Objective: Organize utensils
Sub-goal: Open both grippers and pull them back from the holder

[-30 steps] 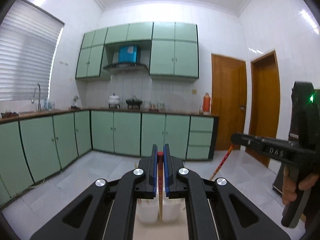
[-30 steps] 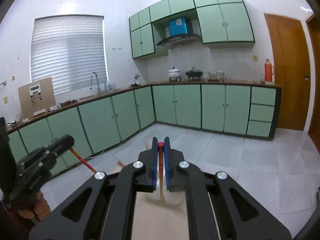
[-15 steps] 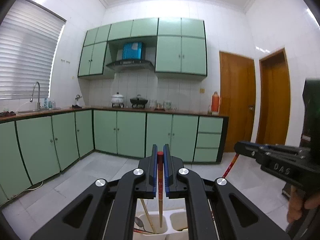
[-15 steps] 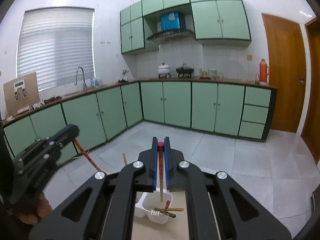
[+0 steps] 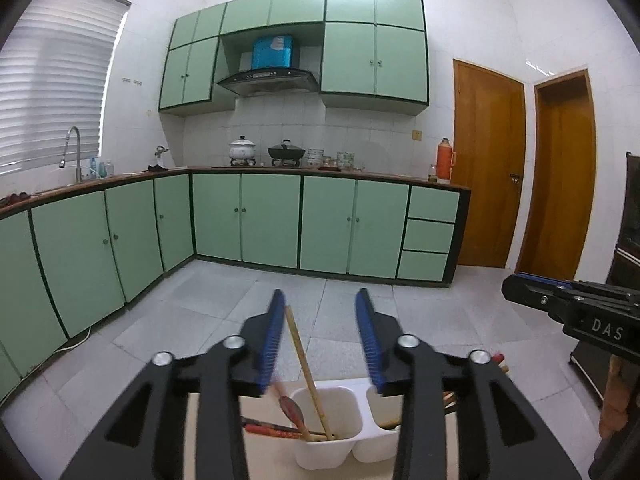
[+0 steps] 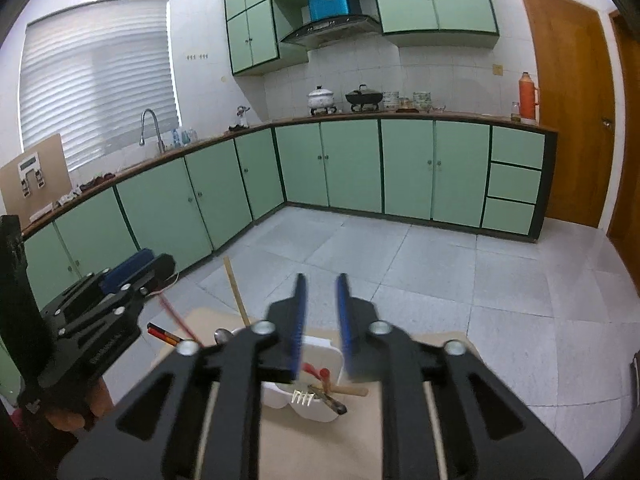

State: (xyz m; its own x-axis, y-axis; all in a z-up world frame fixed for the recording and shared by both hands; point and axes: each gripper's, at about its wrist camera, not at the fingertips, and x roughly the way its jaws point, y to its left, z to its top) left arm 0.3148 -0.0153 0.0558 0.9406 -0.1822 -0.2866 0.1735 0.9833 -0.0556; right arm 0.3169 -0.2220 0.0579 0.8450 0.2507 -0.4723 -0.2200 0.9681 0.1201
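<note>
Our left tool (image 5: 320, 320) has its blue-padded jaws spread wide with nothing gripped between them; a pale wooden chopstick (image 5: 306, 372) leans just beside the left pad, its lower end standing in the white utensil holder (image 5: 328, 454) at the bottom centre of the frame. We also see a blurred red chopstick (image 5: 290, 406) tilted into that same left compartment, with more sticks lying across its rim.

Our right tool (image 6: 320, 312) is parted more narrowly and likewise holds nothing. Below it, low in the frame, the holder (image 6: 276, 398) sits on a tan counter (image 6: 404, 440), and a fork (image 6: 303, 399) and red-tipped sticks (image 6: 320, 376) rest in and across it. At the left edge the other tool appears, a red stick (image 6: 176, 316) slanting beneath it.

Green cabinets (image 6: 404, 168) fill the frame beyond.
</note>
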